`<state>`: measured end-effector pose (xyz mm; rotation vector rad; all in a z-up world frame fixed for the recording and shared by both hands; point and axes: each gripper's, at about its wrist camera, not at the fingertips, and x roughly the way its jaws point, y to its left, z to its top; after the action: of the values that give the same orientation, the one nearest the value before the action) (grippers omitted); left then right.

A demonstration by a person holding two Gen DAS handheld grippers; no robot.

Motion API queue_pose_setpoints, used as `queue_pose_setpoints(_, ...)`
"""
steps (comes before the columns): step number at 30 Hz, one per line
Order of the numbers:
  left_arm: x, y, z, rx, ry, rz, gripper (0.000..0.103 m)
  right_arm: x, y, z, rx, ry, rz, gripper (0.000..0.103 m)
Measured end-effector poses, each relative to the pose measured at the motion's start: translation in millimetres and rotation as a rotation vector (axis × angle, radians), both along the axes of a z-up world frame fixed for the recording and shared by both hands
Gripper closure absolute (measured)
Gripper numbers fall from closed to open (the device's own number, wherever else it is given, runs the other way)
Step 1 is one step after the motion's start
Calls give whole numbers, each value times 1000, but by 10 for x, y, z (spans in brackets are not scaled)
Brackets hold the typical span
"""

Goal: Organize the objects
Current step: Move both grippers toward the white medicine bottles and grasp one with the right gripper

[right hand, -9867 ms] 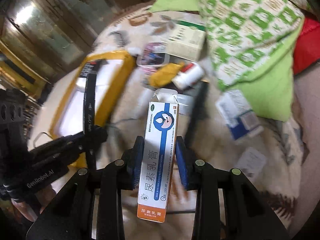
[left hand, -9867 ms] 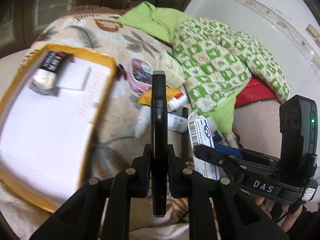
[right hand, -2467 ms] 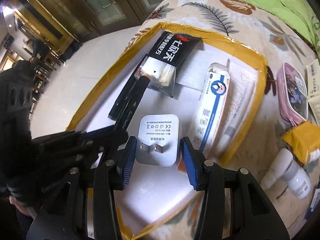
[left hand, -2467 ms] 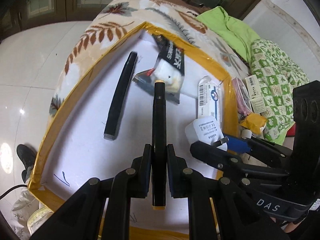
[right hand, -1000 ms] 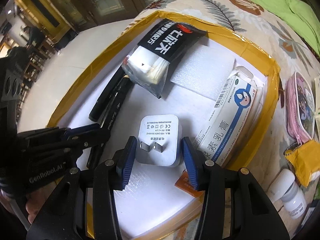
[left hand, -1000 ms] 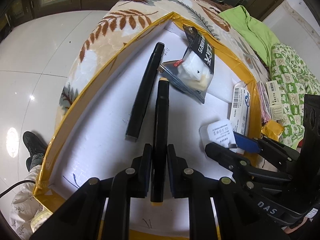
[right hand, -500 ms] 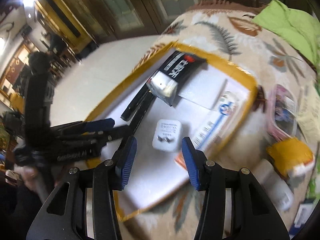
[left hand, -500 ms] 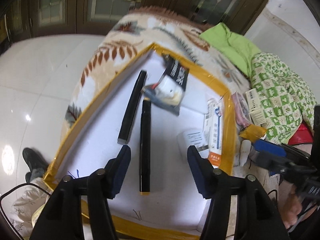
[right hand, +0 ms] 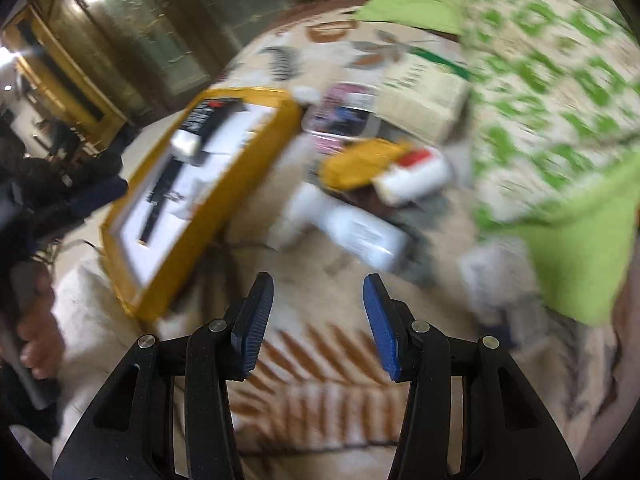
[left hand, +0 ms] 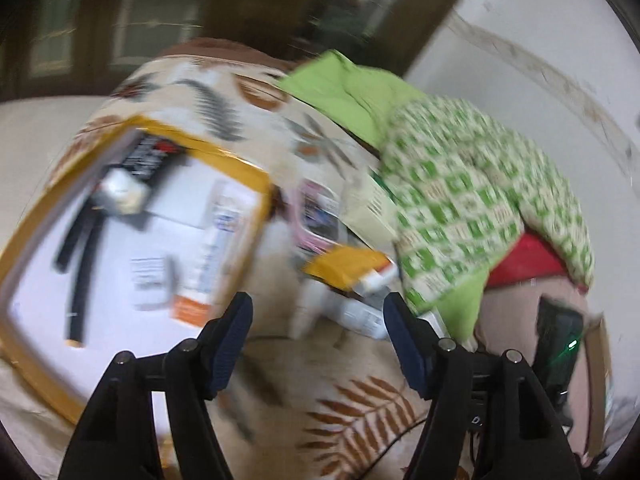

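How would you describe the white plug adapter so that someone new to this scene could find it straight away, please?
Start at the yellow-edged tray on the leaf-patterned blanket. Inside it, on the white floor, the plug adapter lies between the two black pens and the long blue-and-white carton. It is the only squarish white block there; its neighbours are all long.
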<state>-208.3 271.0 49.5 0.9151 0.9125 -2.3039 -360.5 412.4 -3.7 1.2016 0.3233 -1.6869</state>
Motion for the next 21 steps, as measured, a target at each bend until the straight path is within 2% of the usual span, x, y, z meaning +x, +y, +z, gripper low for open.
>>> queue_pose_setpoints(3, -114, 197, -215, -16, -32, -41, 35, -79, 162, 33, -23, 1, -22, 56)
queue_pose_setpoints(6, -77, 211, -518, 121, -73, -90, 35, -116, 164, 12, -46, -5, -4, 56)
queue_pose_setpoints(7, -49, 177, -534, 136, -72, -75, 35, -116, 146, -9, -48, -6, 5, 56)
queue_pose_setpoints(10, 52, 132, -504, 113, -46, -18, 35, -117, -49, -114, -20, 5, 27, 56)
queue_pose_setpoints(15, 57, 117, -580, 138, -71, -10, 35, -140, -441, -125, -3, 78, 62, 56)
queue_pose_setpoints(21, 61, 93, -605, 137, -72, 5, 35, -175, -740, -417, 97, 33, 142, 56)
